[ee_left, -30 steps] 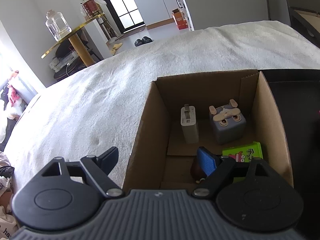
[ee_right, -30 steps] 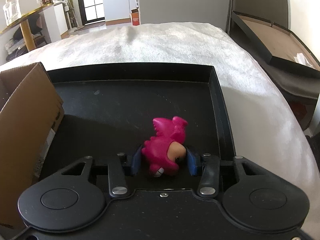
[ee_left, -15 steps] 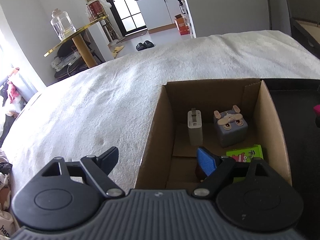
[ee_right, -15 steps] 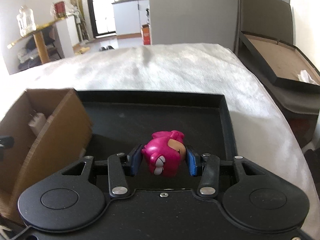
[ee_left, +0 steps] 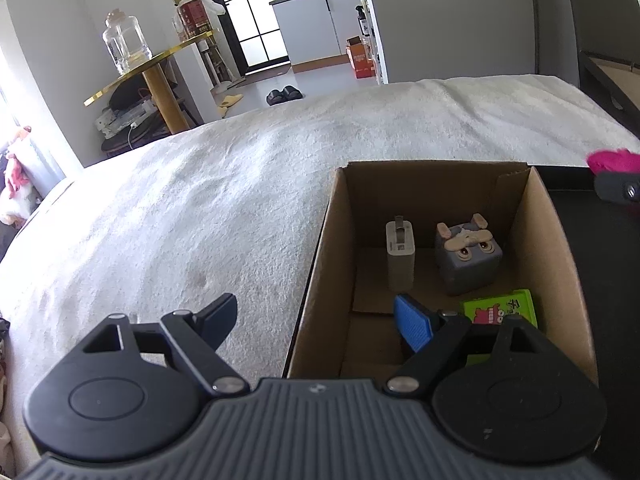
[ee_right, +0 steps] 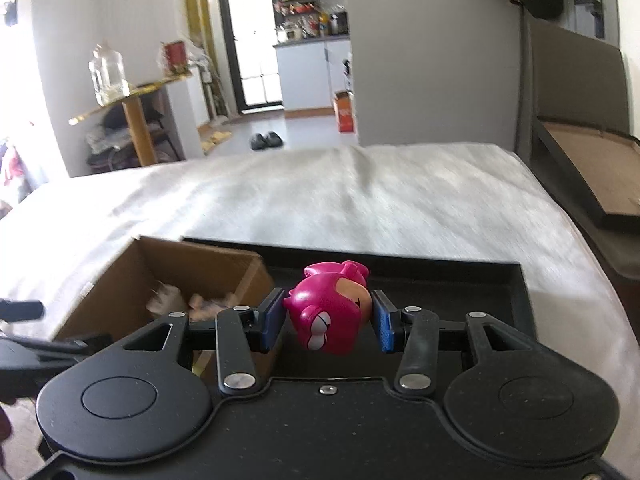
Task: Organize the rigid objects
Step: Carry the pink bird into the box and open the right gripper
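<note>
My right gripper (ee_right: 328, 318) is shut on a pink toy figure (ee_right: 326, 312) and holds it in the air above the black tray (ee_right: 500, 284), just right of the cardboard box (ee_right: 168, 276). The toy's edge also shows in the left wrist view (ee_left: 614, 160). My left gripper (ee_left: 316, 318) is open and empty, straddling the box's left wall (ee_left: 320, 272). Inside the box lie a white charger (ee_left: 399, 254), a grey cube toy with a dog face (ee_left: 466, 258) and a green packet (ee_left: 500, 312).
The box and tray sit on a white bedspread (ee_left: 200, 208). A gold side table with a glass jar (ee_left: 124, 46) stands beyond the bed at left. A dark framed board (ee_right: 592, 176) leans at the right of the bed.
My right gripper has lifted the pink toy off the black tray and carried it left toward the box. My left gripper has risen a little and stays open.
</note>
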